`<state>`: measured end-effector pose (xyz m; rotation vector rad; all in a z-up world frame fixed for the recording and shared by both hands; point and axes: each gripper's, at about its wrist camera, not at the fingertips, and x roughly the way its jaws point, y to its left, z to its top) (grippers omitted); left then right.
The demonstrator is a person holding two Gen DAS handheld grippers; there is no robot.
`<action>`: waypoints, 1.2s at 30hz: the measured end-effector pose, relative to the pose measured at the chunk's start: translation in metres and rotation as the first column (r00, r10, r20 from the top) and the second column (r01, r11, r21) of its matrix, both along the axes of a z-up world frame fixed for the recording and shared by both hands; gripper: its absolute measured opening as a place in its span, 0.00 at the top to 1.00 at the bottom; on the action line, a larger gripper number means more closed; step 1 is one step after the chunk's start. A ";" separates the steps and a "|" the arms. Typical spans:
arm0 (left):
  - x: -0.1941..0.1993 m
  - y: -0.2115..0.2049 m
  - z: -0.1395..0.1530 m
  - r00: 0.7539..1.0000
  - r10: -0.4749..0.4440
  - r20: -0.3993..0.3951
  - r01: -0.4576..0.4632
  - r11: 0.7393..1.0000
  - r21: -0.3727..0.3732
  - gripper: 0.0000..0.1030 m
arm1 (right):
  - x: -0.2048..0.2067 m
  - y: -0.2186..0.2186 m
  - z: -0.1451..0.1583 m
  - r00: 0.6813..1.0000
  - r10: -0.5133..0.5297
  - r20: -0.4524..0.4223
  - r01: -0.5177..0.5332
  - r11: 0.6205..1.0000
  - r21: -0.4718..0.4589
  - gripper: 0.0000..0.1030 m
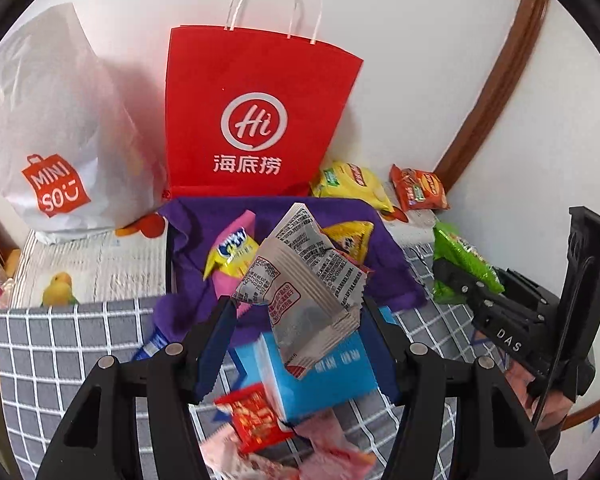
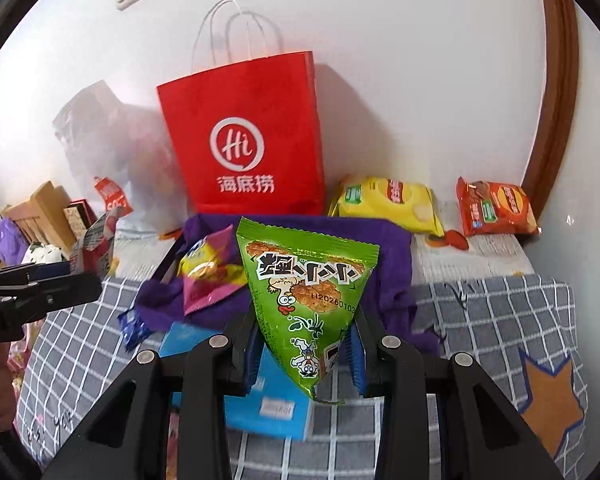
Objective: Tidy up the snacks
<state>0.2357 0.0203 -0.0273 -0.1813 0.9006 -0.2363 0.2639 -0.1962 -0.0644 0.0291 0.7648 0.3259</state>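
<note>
Clamped in the right tool (image 2: 304,354), the green triangular snack pack (image 2: 306,300) stands point-down at frame centre; the purple-lined box (image 2: 392,240) lies directly beyond. Left tool (image 1: 296,320) pinches a silver packet (image 1: 308,280), equally near.

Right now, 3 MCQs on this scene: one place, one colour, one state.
1. Where is the red paper bag?
A. upright against the wall, behind the purple cloth
B. flat on the checked cover
C. in a gripper

2. Colour of the packet in the right gripper?
A. blue
B. green
C. orange

3. State of the left gripper?
A. open and empty
B. out of view
C. shut on the silver packet

Answers: 1 A, the bag stands behind the cloth; 2 B, the green packet sits between the fingers; 3 C, both fingers press its sides.
</note>
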 end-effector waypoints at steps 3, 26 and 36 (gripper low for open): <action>0.016 0.003 0.001 1.000 0.009 0.003 -0.009 1.000 0.007 0.42 | 0.018 0.003 0.003 1.000 0.008 0.009 -0.008 1.000 -0.005 0.65; 0.093 0.018 -0.089 0.988 0.025 -0.154 -0.029 0.999 -0.027 0.42 | 0.099 0.015 -0.053 0.994 0.067 -0.084 -0.071 0.997 -0.041 0.65; 0.101 0.012 -0.112 0.979 -0.001 -0.203 -0.011 0.998 -0.055 0.41 | 0.108 0.026 -0.084 0.983 0.091 -0.160 -0.104 0.992 -0.077 0.65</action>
